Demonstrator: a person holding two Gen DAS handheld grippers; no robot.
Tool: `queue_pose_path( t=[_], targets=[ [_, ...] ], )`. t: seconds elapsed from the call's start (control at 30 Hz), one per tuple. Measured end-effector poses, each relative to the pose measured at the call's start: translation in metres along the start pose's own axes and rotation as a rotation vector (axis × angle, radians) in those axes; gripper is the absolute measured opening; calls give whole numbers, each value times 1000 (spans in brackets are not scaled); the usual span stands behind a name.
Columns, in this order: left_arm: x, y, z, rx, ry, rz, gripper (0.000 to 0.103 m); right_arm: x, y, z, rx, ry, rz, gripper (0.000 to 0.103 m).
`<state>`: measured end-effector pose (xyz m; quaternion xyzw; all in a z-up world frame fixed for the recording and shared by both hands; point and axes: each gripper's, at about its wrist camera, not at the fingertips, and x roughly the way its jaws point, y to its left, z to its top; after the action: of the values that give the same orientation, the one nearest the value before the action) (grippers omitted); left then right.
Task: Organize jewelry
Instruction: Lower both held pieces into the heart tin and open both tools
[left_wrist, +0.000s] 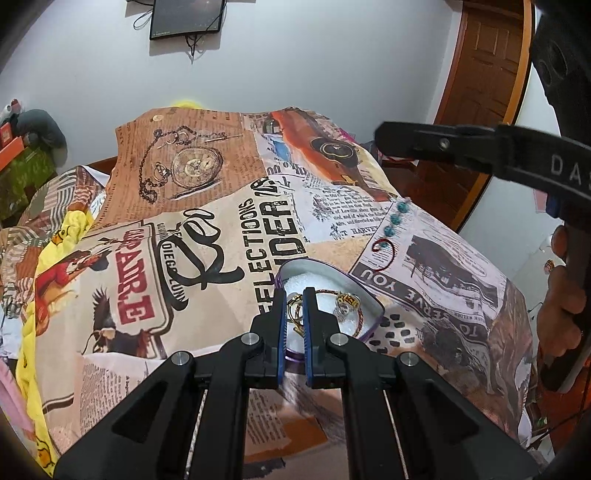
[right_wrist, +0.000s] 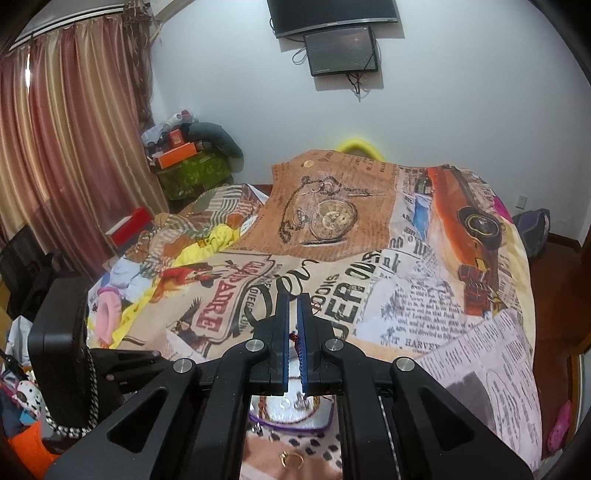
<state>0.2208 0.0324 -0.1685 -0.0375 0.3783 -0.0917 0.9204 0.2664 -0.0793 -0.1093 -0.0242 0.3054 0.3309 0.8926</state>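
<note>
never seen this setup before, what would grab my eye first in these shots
The loud collage bedspread fills both views, with a printed pocket watch near its far edge. Close in, the left claw hovers over a heart-shaped tin with white padding, gold rings and a braided bracelet. To the right of the tin lies a strand of turquoise beads, and the right claw pinches something small and red.
</note>
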Motion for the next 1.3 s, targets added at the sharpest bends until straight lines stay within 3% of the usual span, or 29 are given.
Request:
queue_pose_path(
  t=[0.17, 0.6, 1.3],
  targets=[
    [9, 1, 0, -2, 12, -7, 6, 16, 0, -2, 4, 28, 24, 4],
    [33, -1, -6, -5, 66, -35, 6, 59, -15, -36, 46, 198, 58, 4],
    [20, -2, -6, -8, 60, -5, 7, 63, -14, -57, 23, 295, 36, 4]
  ],
)
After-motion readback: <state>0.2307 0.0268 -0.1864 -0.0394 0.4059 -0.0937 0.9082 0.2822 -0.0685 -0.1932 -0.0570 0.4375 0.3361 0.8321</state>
